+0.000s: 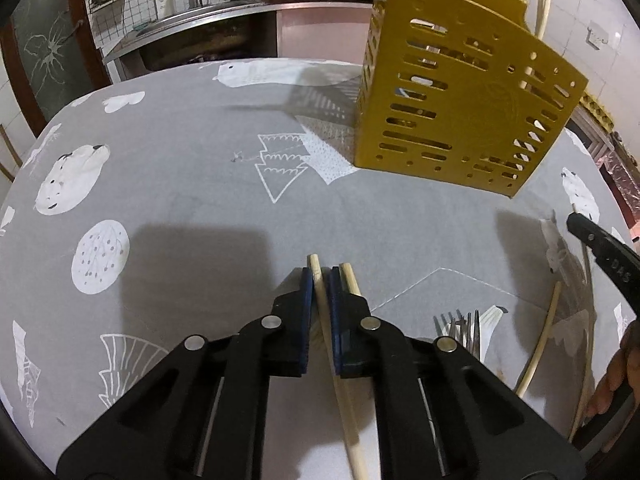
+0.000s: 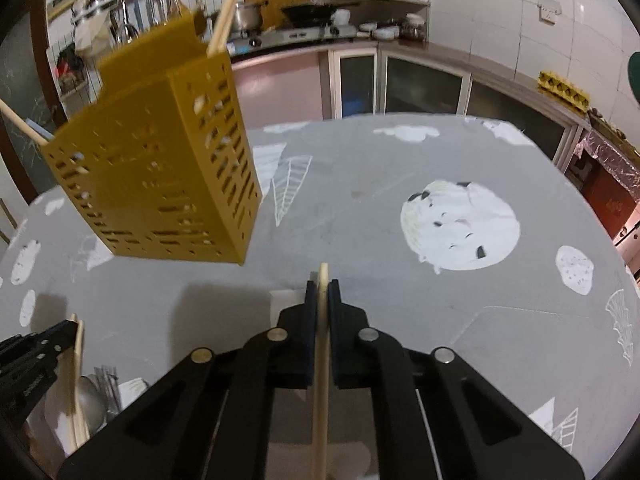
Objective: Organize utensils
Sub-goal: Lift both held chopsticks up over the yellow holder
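1. Two grippers, each clamped on one chopstick. The left gripper [image 1: 320,280] pinches a chopstick [image 1: 320,292] that runs lengthwise between its fingers [image 1: 306,292], its blunt end poking just past the tips.
2. A second loose stick [image 1: 350,280] lies just right of the left gripper's right finger, outside the grip and nearly parallel to the held one.
3. The right gripper [image 2: 322,292] is likewise closed on its own chopstick [image 2: 322,320], long axis straight along the fingers, tip just beyond them.
4. The yellow holder [image 1: 460,92] stands ahead and to the right of the left fingers; seen from the right wrist the same holder [image 2: 160,152] is ahead and to the left. It lies between the two hands, well beyond both sets of fingertips, with a few sticks already standing in it.
5. Judgement: neither hand is clearly nearer. Each stick points forward and down, so it must be tipped upright over the holder's open top before letting go.
6. A fork [image 1: 464,328] lies near the left gripper's right side, still on the cloth [image 1: 180,200], with more sticks further right.
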Demonstrator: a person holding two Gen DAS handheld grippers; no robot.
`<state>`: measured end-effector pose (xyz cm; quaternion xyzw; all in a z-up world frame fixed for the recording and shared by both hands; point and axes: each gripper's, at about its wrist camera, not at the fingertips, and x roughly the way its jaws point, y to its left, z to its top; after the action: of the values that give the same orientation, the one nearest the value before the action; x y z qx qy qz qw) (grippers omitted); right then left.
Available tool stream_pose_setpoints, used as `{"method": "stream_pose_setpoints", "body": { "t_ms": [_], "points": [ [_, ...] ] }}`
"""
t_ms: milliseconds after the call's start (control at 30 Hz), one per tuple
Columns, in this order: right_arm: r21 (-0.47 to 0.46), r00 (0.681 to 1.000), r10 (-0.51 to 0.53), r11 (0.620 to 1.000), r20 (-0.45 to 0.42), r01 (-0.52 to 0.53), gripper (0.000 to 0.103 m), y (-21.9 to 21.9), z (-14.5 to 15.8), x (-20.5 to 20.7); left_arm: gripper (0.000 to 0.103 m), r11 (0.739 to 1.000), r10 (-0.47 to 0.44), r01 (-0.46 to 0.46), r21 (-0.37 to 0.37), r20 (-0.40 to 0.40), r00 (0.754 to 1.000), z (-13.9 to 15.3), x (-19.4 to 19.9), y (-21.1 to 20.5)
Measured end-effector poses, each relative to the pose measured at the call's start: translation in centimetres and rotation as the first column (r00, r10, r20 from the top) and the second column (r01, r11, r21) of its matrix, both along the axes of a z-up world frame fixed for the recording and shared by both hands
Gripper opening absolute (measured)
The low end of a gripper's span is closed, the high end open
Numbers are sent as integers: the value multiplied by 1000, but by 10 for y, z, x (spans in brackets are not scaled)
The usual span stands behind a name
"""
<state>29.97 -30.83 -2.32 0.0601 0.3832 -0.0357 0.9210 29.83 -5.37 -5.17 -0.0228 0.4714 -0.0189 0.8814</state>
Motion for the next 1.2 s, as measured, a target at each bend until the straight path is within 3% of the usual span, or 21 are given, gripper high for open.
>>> {"method": "stream_pose_setpoints", "body": {
  "t_ms": [133,400,533,800,1200],
  "points": [
    [18,997,-6,1000,74,5,6,-1,15,-13,4,1000,-15,15,-15,31,999,6,-3,1],
    [39,978,-7,999,206,-1,6,-4,52,-41,4,998,-45,54,-38,195,980,47,-23,2],
    [49,970,-9,999,244,-3,6,-5,65,-53,4,996,-48,70,-63,295,954,72,-33,10],
    [33,936,-17,999,350,5,6,3,92,-80,4,991,-52,97,-96,396,917,108,-45,25],
    [-23,874,-33,998,486,51,6,12,118,-110,4,993,-70,108,-38,549,833,133,-73,27]
  ]
}}
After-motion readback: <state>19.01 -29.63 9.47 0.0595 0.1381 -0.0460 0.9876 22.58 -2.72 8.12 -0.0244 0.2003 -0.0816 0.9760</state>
